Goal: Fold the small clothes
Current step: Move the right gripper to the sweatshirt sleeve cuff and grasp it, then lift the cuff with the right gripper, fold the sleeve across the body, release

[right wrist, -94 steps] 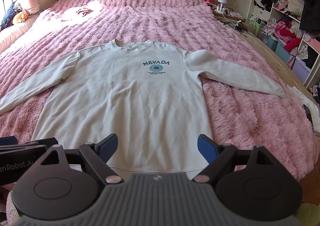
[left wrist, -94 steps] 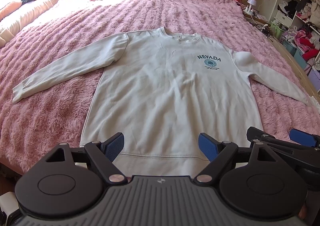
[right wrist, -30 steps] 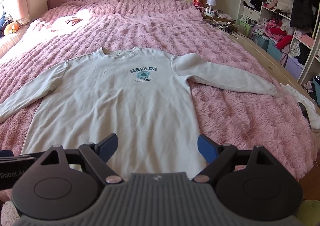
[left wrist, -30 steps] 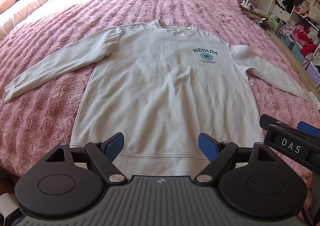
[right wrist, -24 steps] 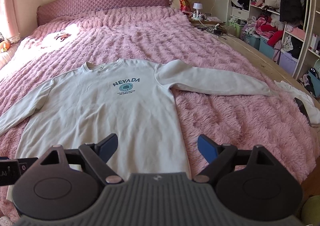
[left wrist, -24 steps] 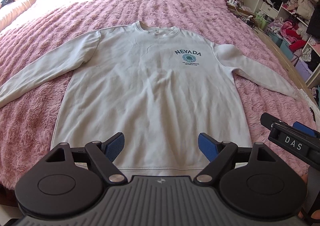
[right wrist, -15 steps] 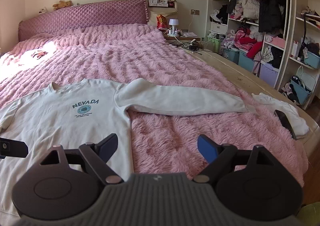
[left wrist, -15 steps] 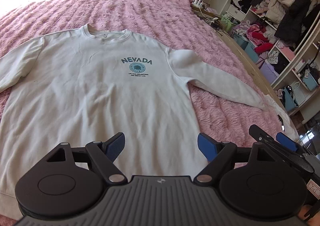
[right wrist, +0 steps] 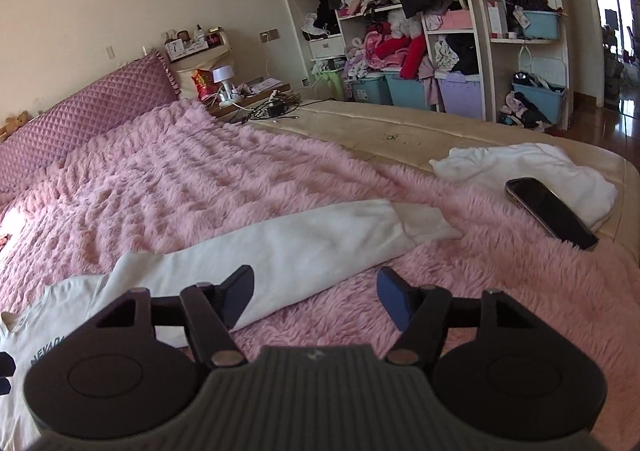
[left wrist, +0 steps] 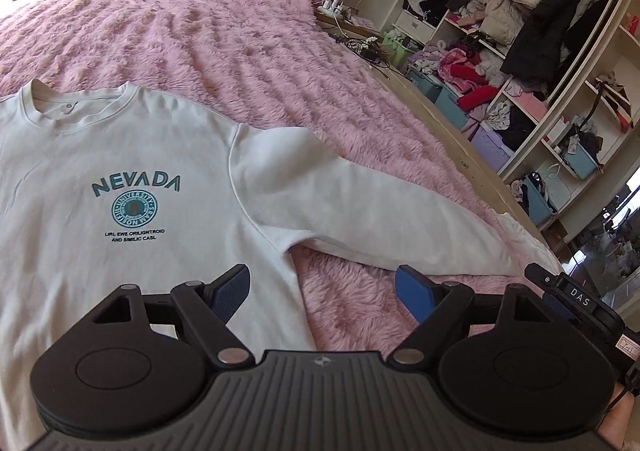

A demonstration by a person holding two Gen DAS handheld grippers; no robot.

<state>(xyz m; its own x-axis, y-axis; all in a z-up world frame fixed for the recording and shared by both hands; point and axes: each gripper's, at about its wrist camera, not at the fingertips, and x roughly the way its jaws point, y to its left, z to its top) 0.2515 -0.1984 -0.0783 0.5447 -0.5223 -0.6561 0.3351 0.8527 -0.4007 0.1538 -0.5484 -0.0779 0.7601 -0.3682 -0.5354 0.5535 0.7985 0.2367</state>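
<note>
A white sweatshirt with a teal NEVADA print lies flat, face up, on the pink fluffy bed cover. Its right sleeve stretches out toward the bed's right edge; in the right wrist view the sleeve ends in a cuff. My left gripper is open and empty, hovering over the armpit where sleeve meets body. My right gripper is open and empty, above the middle of the sleeve; part of it shows at the right of the left wrist view.
A black phone lies on a crumpled white cloth at the bed's right corner. Beyond the bed's beige edge stand open shelves full of clothes and bins. A nightstand with a lamp is by the headboard.
Both grippers have swung right and forward, from the sweatshirt's hem to its right sleeve. Both stayed open. The sweatshirt has not moved.
</note>
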